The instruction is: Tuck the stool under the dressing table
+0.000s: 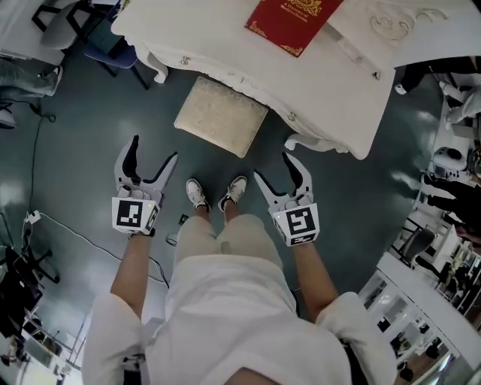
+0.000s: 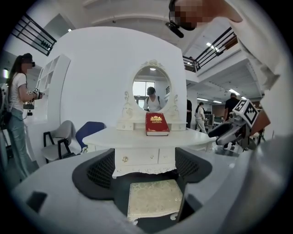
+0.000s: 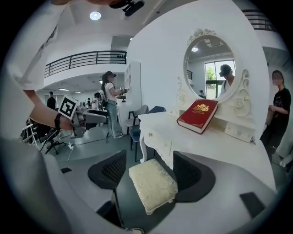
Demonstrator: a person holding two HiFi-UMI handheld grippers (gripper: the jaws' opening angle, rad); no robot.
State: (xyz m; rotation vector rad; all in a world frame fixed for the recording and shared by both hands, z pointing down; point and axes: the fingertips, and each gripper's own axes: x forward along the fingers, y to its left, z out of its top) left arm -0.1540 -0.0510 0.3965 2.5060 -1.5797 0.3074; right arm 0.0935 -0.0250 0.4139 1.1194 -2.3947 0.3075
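Observation:
The stool (image 1: 221, 115) has a cream cushion and stands on the grey floor, its far edge just under the front of the white dressing table (image 1: 203, 34). Most of it sticks out toward me. Both grippers hover short of the stool, apart from it. My left gripper (image 1: 155, 148) is open and empty at the stool's near left. My right gripper (image 1: 272, 165) is open and empty at its near right. In the left gripper view the stool (image 2: 153, 199) lies low between the jaws, below the table drawers (image 2: 139, 157). The right gripper view frames the stool (image 3: 152, 183) between its wide jaws.
A red book (image 1: 293, 22) lies on the tabletop below an oval mirror (image 2: 152, 89). My shoes (image 1: 216, 194) stand just in front of the stool. Chairs (image 1: 113, 49) sit left of the table, a cable (image 1: 75, 233) crosses the floor, and shelving (image 1: 440, 301) lines the right. People stand in the background.

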